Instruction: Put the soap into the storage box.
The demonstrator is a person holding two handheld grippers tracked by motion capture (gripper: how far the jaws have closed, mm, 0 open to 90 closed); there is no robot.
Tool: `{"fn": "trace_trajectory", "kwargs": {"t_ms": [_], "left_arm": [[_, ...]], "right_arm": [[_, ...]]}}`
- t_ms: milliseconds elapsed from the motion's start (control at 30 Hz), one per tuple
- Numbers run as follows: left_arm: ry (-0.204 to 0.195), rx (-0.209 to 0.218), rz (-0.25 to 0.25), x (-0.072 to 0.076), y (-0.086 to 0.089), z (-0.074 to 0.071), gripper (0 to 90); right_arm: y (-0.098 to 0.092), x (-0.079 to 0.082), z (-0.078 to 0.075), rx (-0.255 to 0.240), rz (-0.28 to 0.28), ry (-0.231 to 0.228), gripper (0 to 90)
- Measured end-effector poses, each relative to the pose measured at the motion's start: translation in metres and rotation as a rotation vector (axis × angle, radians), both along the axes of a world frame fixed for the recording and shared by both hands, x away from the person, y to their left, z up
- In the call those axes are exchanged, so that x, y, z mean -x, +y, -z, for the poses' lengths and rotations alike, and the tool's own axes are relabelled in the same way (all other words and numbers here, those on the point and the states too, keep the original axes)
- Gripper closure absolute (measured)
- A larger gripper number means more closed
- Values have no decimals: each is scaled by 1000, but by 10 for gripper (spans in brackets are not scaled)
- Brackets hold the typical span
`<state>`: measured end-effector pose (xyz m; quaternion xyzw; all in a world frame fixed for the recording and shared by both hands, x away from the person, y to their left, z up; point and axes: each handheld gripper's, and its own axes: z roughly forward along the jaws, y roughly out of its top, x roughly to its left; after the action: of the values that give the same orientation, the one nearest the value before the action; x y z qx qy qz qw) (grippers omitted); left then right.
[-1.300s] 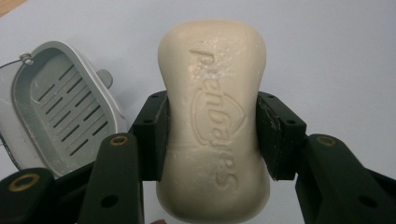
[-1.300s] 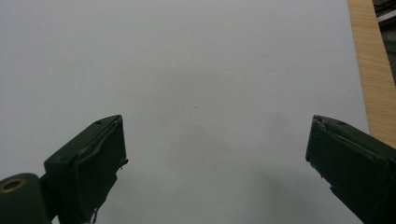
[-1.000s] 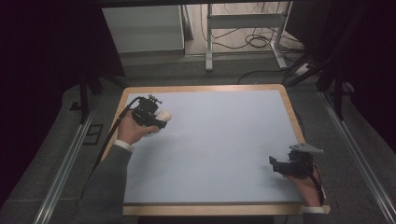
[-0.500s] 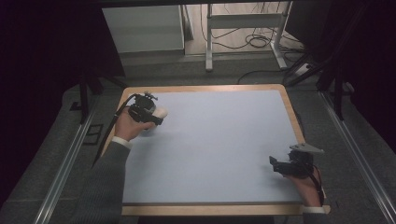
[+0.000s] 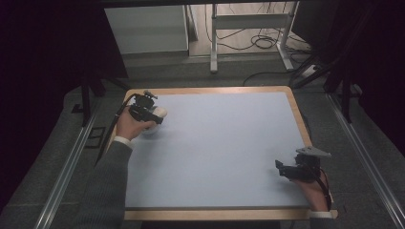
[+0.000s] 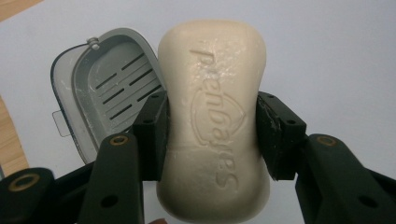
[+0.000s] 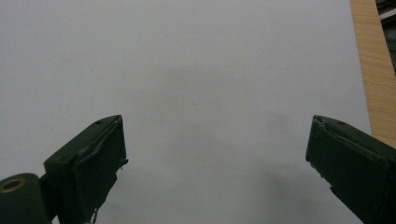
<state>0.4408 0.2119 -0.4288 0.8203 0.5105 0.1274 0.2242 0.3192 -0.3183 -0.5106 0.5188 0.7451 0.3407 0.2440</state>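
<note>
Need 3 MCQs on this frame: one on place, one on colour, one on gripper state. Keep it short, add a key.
1. Where does the soap dish lie?
A. on the table near its left edge
B. by the right gripper
C. on the floor

2. What colour is the bar of soap?
A. green
B. cream
C. pink

3. How does the right gripper stand?
A. shut on the soap
B. shut on the dish
C. open, nothing between its jaws

Key: 1 A, in the left gripper view the grey dish lies on the blue table just beyond the soap, with the wooden left edge close by; 2 B, the embossed bar clamped in the left gripper is pale cream; 3 C, the right gripper view shows its jaws wide apart over bare table.
</note>
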Motion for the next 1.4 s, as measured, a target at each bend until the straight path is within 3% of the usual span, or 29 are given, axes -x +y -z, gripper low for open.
{"fn": "trace_trajectory", "kwargs": {"t_ms": [467, 833, 1067, 1400], "left_arm": [[6, 9, -59, -12, 15, 8, 495], [43, 21, -129, -29, 31, 23, 495], [57, 3, -148, -34, 30, 31, 495], [68, 19, -173, -40, 29, 40, 493]], "right_arm": [[-1, 0, -1, -4, 0, -6, 48], [-1, 1, -2, -5, -7, -15, 49], [-1, 1, -2, -4, -6, -17, 49], [-1, 1, -1, 3, -2, -22, 49]]}}
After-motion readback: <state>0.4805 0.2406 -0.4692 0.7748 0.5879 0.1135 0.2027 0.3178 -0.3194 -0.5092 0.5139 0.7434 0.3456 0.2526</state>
